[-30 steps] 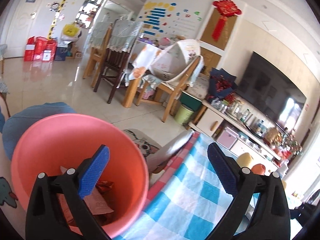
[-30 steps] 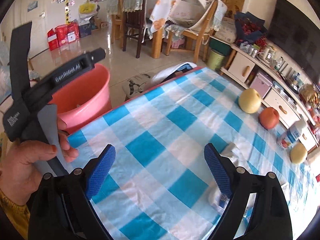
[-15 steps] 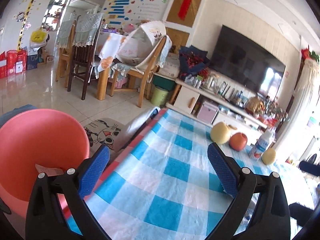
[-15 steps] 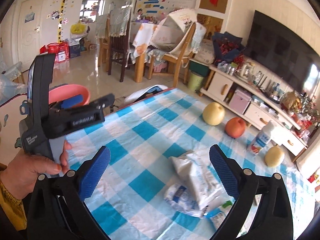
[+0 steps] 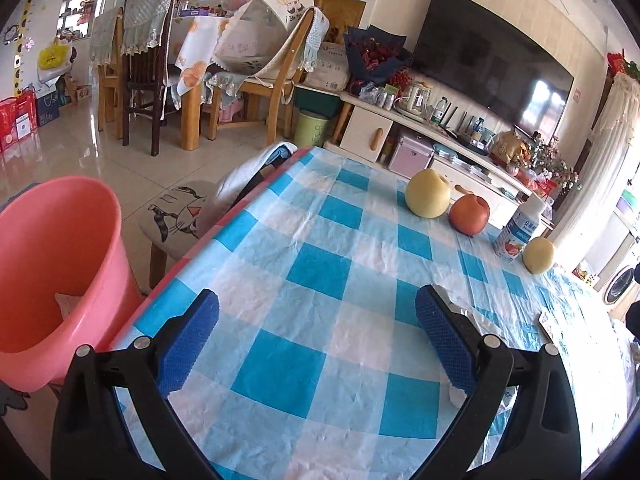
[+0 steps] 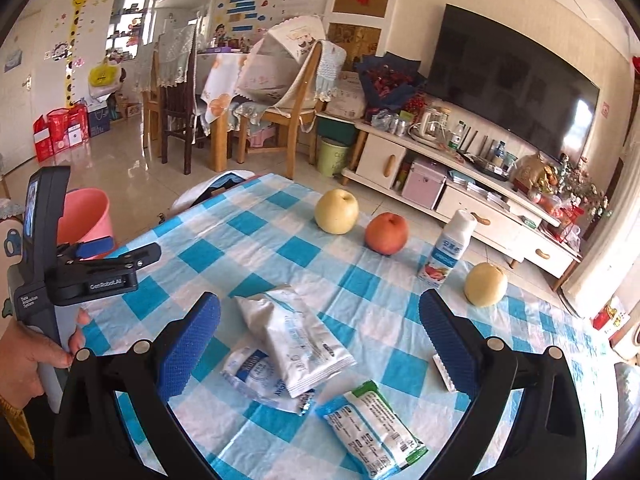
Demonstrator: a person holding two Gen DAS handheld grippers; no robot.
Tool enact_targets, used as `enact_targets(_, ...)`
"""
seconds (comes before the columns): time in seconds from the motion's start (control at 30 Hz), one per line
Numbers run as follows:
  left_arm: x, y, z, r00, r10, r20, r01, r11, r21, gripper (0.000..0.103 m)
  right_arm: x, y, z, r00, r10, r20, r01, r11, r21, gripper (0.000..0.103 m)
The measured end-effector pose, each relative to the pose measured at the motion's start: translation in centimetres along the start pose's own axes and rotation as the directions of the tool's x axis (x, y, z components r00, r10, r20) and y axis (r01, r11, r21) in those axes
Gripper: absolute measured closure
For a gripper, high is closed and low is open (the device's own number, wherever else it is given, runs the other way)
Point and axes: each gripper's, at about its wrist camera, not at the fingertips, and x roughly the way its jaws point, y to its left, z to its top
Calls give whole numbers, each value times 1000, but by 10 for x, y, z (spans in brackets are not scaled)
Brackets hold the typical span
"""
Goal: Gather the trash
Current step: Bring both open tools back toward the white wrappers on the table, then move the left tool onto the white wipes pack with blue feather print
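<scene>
With a pink bin point(image 5: 60, 264) waiting beside the table, the right gripper point(image 6: 320, 344), jaws just spread wide and empty, hangs above the white wrappers point(image 6: 296, 340) on the checked cloth point(image 6: 256, 248), the empty left gripper point(image 5: 316, 340) likewise agape, so the next move is likely lowering and pinching one.

Three wrappers point(image 6: 294, 336) lie near on the bench point(image 6: 256, 240), two overlapping. Farther off, fruit point(image 6: 336, 211) and a bottle point(image 6: 448, 246) stand in a row. A bucket point(image 5: 52, 272) stands on the floor left of the bench.

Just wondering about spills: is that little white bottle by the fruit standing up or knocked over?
Upright. The white bottle stands on its base on the checked tablecloth, cap on top, between the red apple and a yellow pear.
</scene>
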Motion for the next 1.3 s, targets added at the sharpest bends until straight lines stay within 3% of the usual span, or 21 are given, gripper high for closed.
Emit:
enact_targets(0.17, -2, -19, -4, 999, -36, 7, 36, 999, 29, 4, -10, -39, -8, 999, -33, 30, 31, 997, 77, 5)
enact_targets(0.33, 0, -43, -10, 997, -71, -34, 74, 995, 74, 4, -21, -69, -18, 995, -72, 63, 64, 991, 119, 5)
enact_targets(0.57, -4, -83, -26, 995, -99, -30, 103, 975, 197, 4, -35, -111, -30, 991, -105, 83, 86, 975, 207, 5)
enact_targets(1.07, -17, -169, -64, 959, -270, -83, 281, 889, 361, 4, -36, -176, -59, 989, -142, 37, 126, 949, 288, 5)
enact_targets(1.3, -20, -189, -79, 937, -321, -139, 350, 857, 378, 4, -26, -209, -71, 982, -186, -17, 181, 927, 328, 5)
